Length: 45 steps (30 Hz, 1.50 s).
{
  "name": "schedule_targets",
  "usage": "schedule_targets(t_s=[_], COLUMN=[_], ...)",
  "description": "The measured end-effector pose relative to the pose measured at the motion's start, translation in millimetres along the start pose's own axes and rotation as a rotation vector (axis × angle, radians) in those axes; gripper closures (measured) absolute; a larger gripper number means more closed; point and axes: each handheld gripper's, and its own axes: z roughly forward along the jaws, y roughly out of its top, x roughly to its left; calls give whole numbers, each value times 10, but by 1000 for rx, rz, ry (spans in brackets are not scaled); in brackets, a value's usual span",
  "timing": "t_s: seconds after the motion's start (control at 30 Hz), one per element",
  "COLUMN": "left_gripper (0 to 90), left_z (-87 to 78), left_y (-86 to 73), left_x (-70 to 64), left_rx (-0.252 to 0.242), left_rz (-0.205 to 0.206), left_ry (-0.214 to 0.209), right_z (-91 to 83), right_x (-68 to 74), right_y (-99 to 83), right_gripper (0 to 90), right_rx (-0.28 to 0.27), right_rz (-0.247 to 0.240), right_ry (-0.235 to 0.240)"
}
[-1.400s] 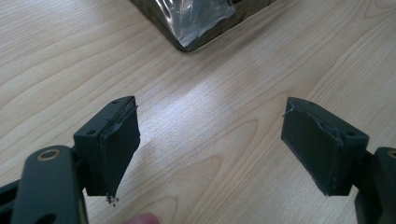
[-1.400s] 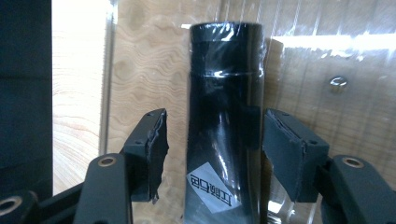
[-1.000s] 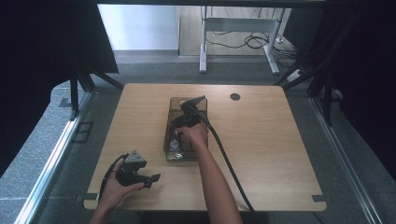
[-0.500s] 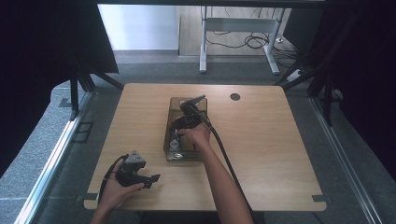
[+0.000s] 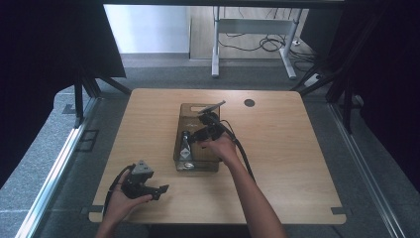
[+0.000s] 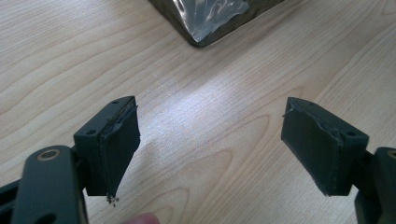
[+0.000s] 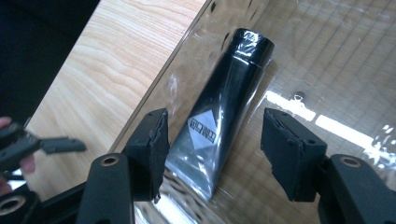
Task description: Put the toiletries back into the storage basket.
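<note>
Tube [image 7: 219, 121] lying flat in the clear tray [image 5: 184, 157] looks light, squishy and glossy-slick, so right gripper [image 7: 212, 135], jaws spread wide around it, should pinch mid-body near the label; left gripper [image 6: 210, 144] sits spread, holding nothing.

There is one wooden table [image 5: 297, 163]. On it stands one clear plastic box [image 5: 197, 163], and inside the box lies one dark tube [image 7: 223, 107] with one label. There are two grippers: the left gripper [image 5: 159, 190] and the right gripper [image 7: 212, 140].
</note>
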Motion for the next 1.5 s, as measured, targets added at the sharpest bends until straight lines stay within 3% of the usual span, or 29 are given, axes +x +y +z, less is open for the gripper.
schedule_targets(t_s=[0.27, 0.7, 0.93, 1.13, 1.37, 1.5], left_gripper=[197, 197, 197, 197, 196, 197], left_z=[47, 47, 46, 55, 76, 71], left_y=[-3, -4, -13, -15, -15, -15], left_x=[-10, -15, 3, -1, -6, -2], left_rx=[18, 17, 16, 21, 28, 25], left_rz=[5, 3, -1, -6, -4, -5], left_ry=[7, 16, 22, 32, 34, 31], right_z=[-346, -862, -1066, -1162, -1149, -1140], right_x=[-137, -368, -616, -911, -1175, -1211], right_y=[-217, -780, -1182, -1546, -1798, -1835], right_gripper=[422, 421, 419, 416, 413, 401], right_rx=[-53, -170, -247, -297, -326, -337], right_rz=[-75, -157, -148, -109, -60, -61], right_ry=[19, 11, 6, -18, -44, -55])
